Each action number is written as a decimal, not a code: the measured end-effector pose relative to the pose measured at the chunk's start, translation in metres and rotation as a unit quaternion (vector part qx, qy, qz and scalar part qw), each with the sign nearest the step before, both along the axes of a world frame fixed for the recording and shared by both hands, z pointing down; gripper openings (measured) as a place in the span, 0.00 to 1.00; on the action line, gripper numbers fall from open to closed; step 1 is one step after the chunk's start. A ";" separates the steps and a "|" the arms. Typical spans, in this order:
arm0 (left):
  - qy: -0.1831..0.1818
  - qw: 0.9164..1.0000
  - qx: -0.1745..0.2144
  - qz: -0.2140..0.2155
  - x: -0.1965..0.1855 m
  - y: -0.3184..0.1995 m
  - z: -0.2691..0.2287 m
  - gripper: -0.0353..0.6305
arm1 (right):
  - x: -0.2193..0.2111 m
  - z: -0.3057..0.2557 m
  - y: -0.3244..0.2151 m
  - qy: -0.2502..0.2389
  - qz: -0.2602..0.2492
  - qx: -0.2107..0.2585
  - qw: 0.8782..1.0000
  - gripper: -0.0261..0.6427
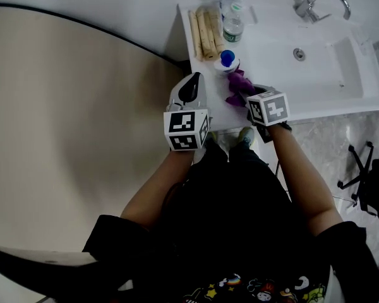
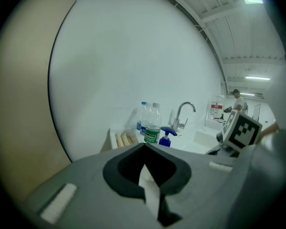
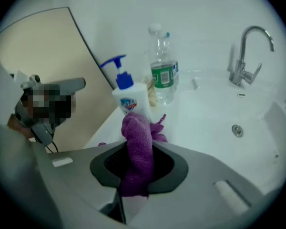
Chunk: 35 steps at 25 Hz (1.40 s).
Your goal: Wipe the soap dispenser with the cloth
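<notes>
The soap dispenser [image 1: 227,60], white with a blue pump, stands on the white counter [image 1: 205,100] left of the basin. A purple cloth [image 1: 239,87] is bunched just in front of it, held in my right gripper [image 1: 251,98]. In the right gripper view the cloth [image 3: 137,149] rises from between the jaws of the right gripper [image 3: 132,187] and touches the dispenser's [image 3: 131,99] lower front. My left gripper [image 1: 189,91] hangs over the counter's left front edge, apart from the dispenser, jaws together with nothing in them. The left gripper view shows the left gripper [image 2: 146,176] and the dispenser [image 2: 166,137] further off.
Two water bottles [image 1: 231,14] and several wooden sticks [image 1: 205,33] lie behind the dispenser. The sink basin [image 1: 322,62] with drain [image 3: 237,130] and faucet [image 1: 322,2] is to the right. A beige curved wall [image 1: 69,125] lies left; a chair base [image 1: 360,175] stands on the floor at right.
</notes>
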<state>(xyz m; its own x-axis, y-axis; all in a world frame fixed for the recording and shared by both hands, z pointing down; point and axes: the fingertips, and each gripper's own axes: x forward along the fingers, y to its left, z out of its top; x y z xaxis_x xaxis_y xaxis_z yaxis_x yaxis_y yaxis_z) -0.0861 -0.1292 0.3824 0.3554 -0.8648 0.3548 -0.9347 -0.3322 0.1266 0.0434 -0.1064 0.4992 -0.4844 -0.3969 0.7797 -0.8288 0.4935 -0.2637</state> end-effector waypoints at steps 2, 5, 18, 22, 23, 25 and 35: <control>-0.002 1.000 -0.002 -0.004 0.001 -0.003 0.001 0.05 | 0.008 -0.026 -0.016 -0.021 0.014 0.029 0.999 0.19; -0.003 1.000 -0.003 -0.007 0.003 -0.007 0.001 0.05 | 0.020 -0.087 -0.045 -0.055 0.034 0.093 0.994 0.19; -0.004 1.000 0.003 -0.021 -0.003 -0.020 -0.008 0.05 | -0.061 -0.154 -0.079 -0.069 -0.058 0.211 0.973 0.19; -0.009 1.000 -0.003 -0.027 -0.008 -0.021 -0.004 0.05 | -0.054 -0.148 -0.082 -0.070 -0.045 0.216 0.973 0.19; -0.010 1.000 -0.005 -0.027 -0.009 -0.020 -0.002 0.05 | -0.052 -0.148 -0.083 -0.071 -0.040 0.217 0.973 0.19; -0.012 1.000 -0.007 -0.026 -0.010 -0.018 0.000 0.05 | -0.048 -0.147 -0.083 -0.072 -0.033 0.221 0.972 0.19; -0.022 1.000 -0.004 -0.018 -0.002 -0.019 -0.004 0.05 | -0.037 -0.149 -0.082 -0.108 -0.001 0.214 0.971 0.19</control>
